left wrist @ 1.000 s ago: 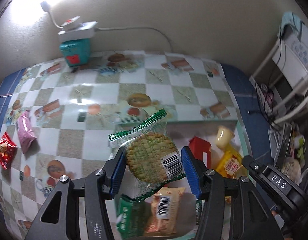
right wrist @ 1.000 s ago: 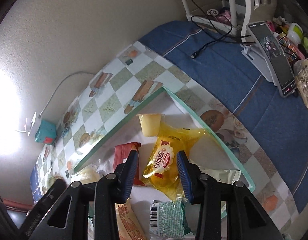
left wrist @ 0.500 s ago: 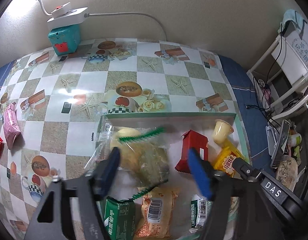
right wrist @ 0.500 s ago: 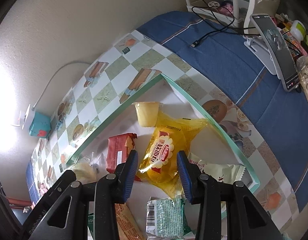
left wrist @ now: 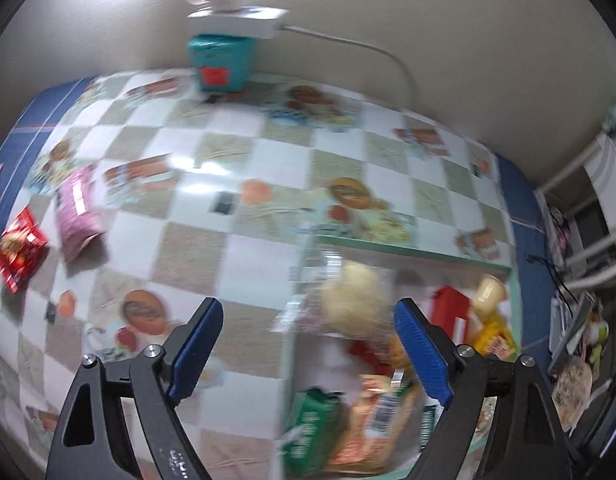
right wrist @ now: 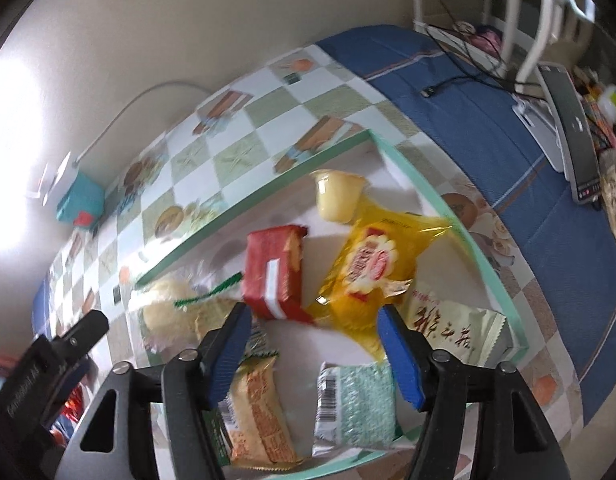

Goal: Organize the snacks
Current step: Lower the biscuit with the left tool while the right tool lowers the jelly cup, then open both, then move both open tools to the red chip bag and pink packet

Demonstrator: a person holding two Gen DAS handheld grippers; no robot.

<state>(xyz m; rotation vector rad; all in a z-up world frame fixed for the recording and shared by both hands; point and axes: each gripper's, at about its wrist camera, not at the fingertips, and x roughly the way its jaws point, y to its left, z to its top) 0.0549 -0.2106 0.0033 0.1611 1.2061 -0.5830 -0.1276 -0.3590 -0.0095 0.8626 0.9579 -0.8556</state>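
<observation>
A green-rimmed tray (left wrist: 407, 250) holds several snacks: a bun in clear wrap (left wrist: 353, 298), a red packet (right wrist: 274, 272), a yellow packet (right wrist: 367, 268), a pudding cup (right wrist: 337, 196) and a green-edged cracker packet (right wrist: 204, 304). My left gripper (left wrist: 308, 320) hangs over the tray's left edge, its jaws opening wide with nothing between them. A pink packet (left wrist: 78, 216) and a small red packet (left wrist: 18, 246) lie loose on the checked tablecloth at far left. My right gripper (right wrist: 313, 320) hovers above the tray. Its jaws are opening, and the yellow packet lies free just beyond the pads.
A teal box (left wrist: 222, 62) with a white power strip on top stands against the back wall. Right of the tray, on blue cloth (right wrist: 507, 140), stands a phone (right wrist: 571, 128) beside cables and a white rack. More packets (right wrist: 355, 408) fill the tray's near side.
The left gripper let go of the cracker packet, which now lies in the tray, and swung left while opening. The right gripper opened off the yellow packet.
</observation>
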